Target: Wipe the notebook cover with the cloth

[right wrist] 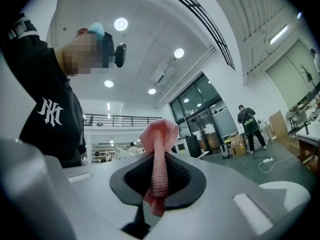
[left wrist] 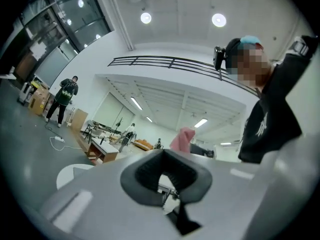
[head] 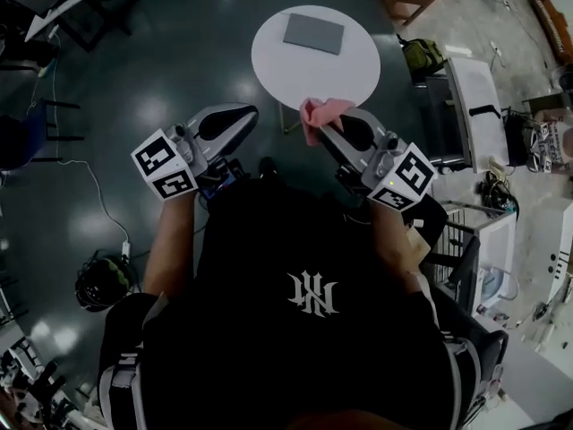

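Note:
A grey notebook (head: pixel 313 33) lies flat on the far half of a small round white table (head: pixel 277 65). I hold a pink mesh cloth (head: pixel 320 113) in my right gripper (head: pixel 327 125), above the table's near edge. The right gripper view shows the jaws shut on the cloth (right wrist: pixel 159 149), which stands up between them. My left gripper (head: pixel 240 116) hovers left of the table's near edge. Its jaws are together with nothing between them (left wrist: pixel 165 176). The cloth (left wrist: pixel 183 139) also shows past them. Both grippers are tipped upward, toward the ceiling.
A white desk (head: pixel 474 97), a green bag (head: pixel 421 56) and stacked gear crowd the right side. On the dark floor at the left lie a cable (head: pixel 94 195) and a helmet (head: pixel 98 280). A person (right wrist: pixel 248 121) stands far off by the glass doors.

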Action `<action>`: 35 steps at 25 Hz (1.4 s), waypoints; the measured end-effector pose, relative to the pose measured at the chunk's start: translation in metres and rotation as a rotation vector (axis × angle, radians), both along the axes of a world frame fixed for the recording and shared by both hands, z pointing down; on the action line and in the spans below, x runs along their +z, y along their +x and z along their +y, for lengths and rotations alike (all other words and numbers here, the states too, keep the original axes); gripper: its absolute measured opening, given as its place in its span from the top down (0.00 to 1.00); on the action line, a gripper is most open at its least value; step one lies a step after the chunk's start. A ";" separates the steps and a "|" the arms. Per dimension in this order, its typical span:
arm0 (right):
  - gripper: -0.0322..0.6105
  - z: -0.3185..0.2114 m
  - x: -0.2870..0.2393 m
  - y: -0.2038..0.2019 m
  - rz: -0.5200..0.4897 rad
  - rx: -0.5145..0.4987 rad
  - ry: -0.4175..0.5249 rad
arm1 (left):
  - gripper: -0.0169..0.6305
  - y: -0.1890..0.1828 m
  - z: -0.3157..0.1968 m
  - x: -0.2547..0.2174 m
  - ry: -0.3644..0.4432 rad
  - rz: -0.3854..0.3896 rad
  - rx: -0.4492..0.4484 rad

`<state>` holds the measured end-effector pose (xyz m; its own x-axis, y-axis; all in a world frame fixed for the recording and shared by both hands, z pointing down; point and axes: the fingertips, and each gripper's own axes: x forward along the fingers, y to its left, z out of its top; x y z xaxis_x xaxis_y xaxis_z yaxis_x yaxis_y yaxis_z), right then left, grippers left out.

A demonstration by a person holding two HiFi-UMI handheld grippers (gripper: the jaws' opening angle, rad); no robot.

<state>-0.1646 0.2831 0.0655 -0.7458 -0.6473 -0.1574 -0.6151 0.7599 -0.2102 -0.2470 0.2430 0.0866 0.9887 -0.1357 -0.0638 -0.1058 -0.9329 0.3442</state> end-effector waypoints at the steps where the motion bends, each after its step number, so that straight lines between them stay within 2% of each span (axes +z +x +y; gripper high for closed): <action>1: 0.90 0.011 0.006 -0.003 0.006 -0.001 -0.002 | 0.97 0.001 0.011 0.002 0.011 -0.013 0.008; 3: 0.90 0.027 0.015 -0.008 0.005 0.004 -0.003 | 0.97 0.003 0.028 0.005 0.026 -0.039 0.024; 7: 0.90 0.054 0.029 -0.012 -0.048 0.021 -0.029 | 0.97 0.005 0.066 0.011 0.006 -0.052 0.049; 12: 0.90 0.099 0.048 -0.012 -0.064 -0.008 -0.066 | 0.97 0.010 0.115 0.023 -0.005 -0.071 0.045; 15: 0.90 0.111 0.054 -0.015 -0.058 -0.018 -0.076 | 0.97 0.006 0.125 0.028 0.016 -0.091 0.037; 20: 0.90 0.120 0.060 -0.026 -0.037 -0.054 -0.071 | 0.97 0.006 0.139 0.032 0.037 -0.083 0.023; 24: 0.90 0.127 0.062 -0.022 -0.031 -0.019 -0.067 | 0.97 0.012 0.156 0.035 0.035 -0.068 0.025; 31: 0.90 0.135 0.053 -0.074 -0.008 -0.050 -0.058 | 0.97 -0.045 0.172 0.025 0.050 -0.068 -0.063; 35: 0.90 0.138 0.053 -0.088 -0.003 -0.071 -0.055 | 0.97 -0.057 0.176 0.026 0.059 -0.083 -0.105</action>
<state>-0.2526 0.4211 0.1180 -0.7897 -0.6007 -0.1249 -0.5596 0.7887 -0.2546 -0.3044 0.4185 0.1124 0.9715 -0.2370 0.0062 -0.2295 -0.9337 0.2749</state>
